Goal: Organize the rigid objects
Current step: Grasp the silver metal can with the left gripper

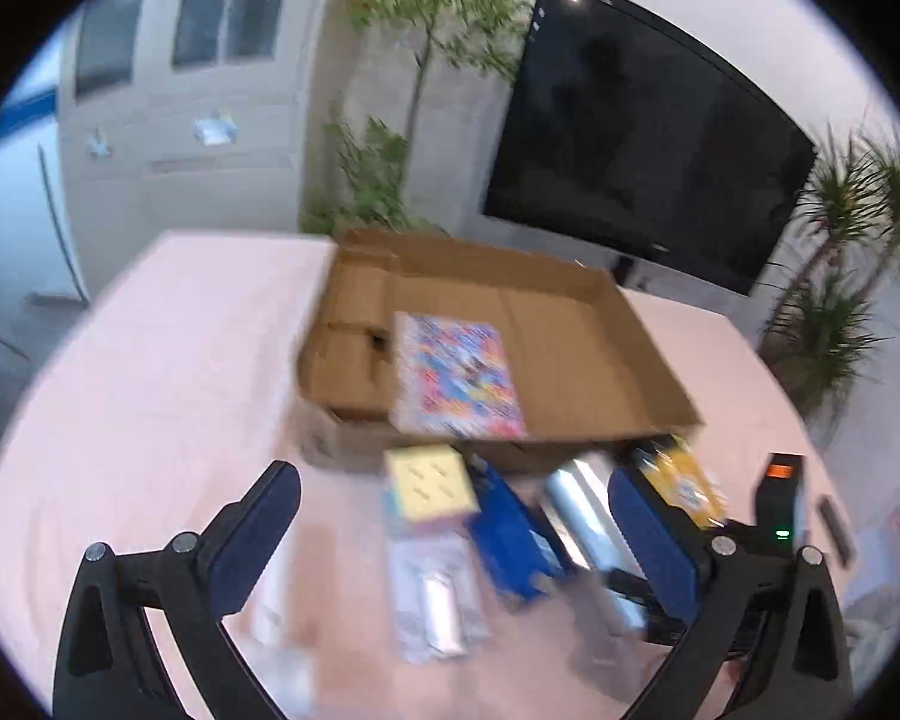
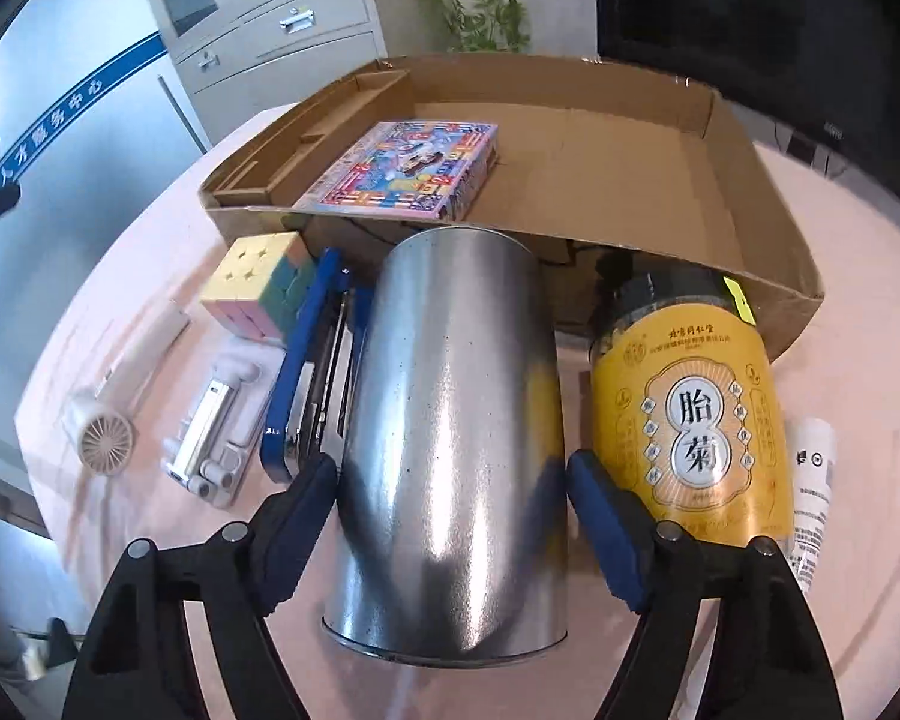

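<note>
A pink table (image 2: 858,396) held a row of loose items in front of a shallow cardboard box (image 2: 744,192), and by the look of things the sorting had barely begun. From the left lay a white handheld fan (image 2: 111,429), a clear packet of small white parts (image 2: 216,438), a pastel puzzle cube (image 2: 258,282), a blue stapler (image 2: 306,372), a silver metal tin (image 2: 456,438) on its side, a yellow-labelled jar (image 2: 690,408) and a white tube (image 2: 813,480), all still outside the box. Only a colourful flat game box (image 2: 408,171) sat inside, toward its left end. The left gripper (image 1: 456,540) hovered above the row, jaws wide apart and empty. The right gripper (image 2: 450,516) straddled the tin, its blue pads at either flank, though whether they pressed it could not be told.
</note>
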`<state>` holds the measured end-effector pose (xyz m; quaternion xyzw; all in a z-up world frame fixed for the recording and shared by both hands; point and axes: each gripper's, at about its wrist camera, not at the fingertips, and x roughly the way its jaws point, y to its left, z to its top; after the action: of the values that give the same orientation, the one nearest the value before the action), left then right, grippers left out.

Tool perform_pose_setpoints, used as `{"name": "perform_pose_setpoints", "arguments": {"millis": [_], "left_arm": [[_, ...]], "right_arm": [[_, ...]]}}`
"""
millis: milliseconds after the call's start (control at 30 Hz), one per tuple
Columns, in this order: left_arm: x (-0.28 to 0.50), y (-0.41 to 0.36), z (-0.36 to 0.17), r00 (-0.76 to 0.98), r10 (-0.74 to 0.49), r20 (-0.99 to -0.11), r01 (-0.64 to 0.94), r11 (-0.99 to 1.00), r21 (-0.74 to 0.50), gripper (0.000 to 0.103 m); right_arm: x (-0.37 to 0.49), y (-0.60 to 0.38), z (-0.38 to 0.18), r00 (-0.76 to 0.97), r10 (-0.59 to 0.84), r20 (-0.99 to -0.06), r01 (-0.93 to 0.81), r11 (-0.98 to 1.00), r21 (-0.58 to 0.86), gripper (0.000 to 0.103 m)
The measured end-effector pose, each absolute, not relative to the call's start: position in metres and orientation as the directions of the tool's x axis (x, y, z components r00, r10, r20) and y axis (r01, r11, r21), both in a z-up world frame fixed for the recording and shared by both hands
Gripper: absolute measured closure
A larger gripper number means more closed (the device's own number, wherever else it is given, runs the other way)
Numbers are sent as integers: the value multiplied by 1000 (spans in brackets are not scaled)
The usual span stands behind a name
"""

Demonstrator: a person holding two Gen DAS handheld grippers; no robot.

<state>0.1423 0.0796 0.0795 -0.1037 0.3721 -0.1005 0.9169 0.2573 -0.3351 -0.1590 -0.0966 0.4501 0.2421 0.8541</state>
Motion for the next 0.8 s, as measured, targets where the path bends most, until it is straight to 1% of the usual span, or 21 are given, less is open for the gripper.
{"name": "perform_pose_setpoints", "arguments": {"millis": [100, 200, 233, 300, 333, 367, 400, 467, 500, 567, 633, 667, 700, 800], "left_arm": [[135, 62, 55, 611, -388, -690, 155, 914, -376, 1], [127, 32, 16, 477, -514, -713, 211, 854, -475, 1], [123, 19, -1, 409, -562, -719, 223, 826, -518, 1], [117, 4, -21, 331, -607, -723, 228, 794, -563, 1], [114, -3, -31, 297, -629, -719, 230, 778, -585, 1], [112, -8, -37, 266, -645, -717, 230, 764, -603, 1], [111, -12, -43, 240, -653, -719, 226, 757, -613, 1], [114, -15, -51, 212, -670, -712, 224, 742, -632, 1], [117, -17, -55, 193, -682, -705, 221, 730, -646, 1], [125, -19, -68, 166, -660, -733, 184, 751, -635, 2], [130, -19, -83, 130, -650, -749, 151, 760, -633, 14], [131, -18, -89, 121, -641, -758, 133, 767, -628, 16], [130, -16, -91, 132, -639, -758, 128, 769, -626, 16], [128, -15, -77, 185, -615, -767, 154, 788, -596, 17]], "right_arm": [[230, -353, -159, 458, 335, -824, -496, 865, 76, 26], [191, -375, -161, 406, 351, -844, -487, 864, 126, 24], [174, -380, -160, 372, 367, -853, -504, 851, 146, 24], [149, -388, -154, 290, 462, -838, -571, 786, 236, 24], [144, -395, -152, 246, 524, -816, -580, 753, 309, 23], [145, -405, -154, 201, 577, -792, -561, 730, 390, 18], [149, -413, -157, 175, 601, -780, -530, 725, 440, 15], [164, -422, -173, 142, 587, -797, -457, 753, 473, 14], [169, -421, -179, 108, 613, -782, -444, 734, 514, 12], [171, -403, -188, 40, 650, -759, -463, 685, 562, 12], [167, -378, -194, -3, 658, -753, -495, 653, 573, 13], [166, -369, -198, -19, 656, -754, -496, 649, 577, 13], [165, -361, -201, -21, 650, -760, -497, 653, 572, 11], [160, -345, -193, 11, 617, -787, -525, 673, 520, 11]]}}
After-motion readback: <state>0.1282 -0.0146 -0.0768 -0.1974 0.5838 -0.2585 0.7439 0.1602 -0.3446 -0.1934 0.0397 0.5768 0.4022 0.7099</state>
